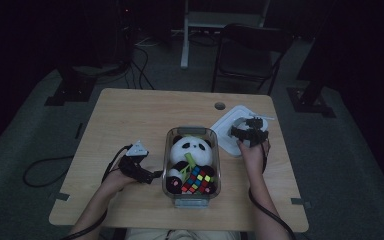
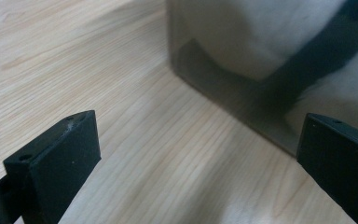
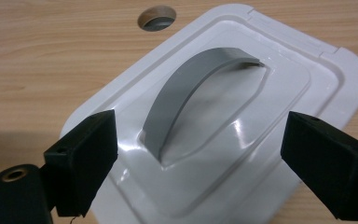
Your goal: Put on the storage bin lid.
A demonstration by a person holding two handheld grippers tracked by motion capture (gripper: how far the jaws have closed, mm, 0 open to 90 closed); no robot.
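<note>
- Our right gripper hangs over the white lid, jaws spread wide and pinching nothing, one on each side of the lid's arched grey handle.
- That straddle looks deliberate to us: close on the handle and the lid lifts cleanly, with no fumbling at its flat rim.
- The lid lies flat on the wooden worktop, just beside the far right corner of the clear container, near the round cable hole.
- Over on the other side, our left gripper sits low on the worktop, jaws parted and empty, right up against the container's left wall.
- We read that as bracing: a hold there would keep the container from sliding while the lid goes on.
- Inside the container, a panda plush fills the far end, and a multicoloured puzzle cube sits at the near end.
- The container is open, so our judgement is that closing it has not yet begun; the handle grasp comes first.
</note>
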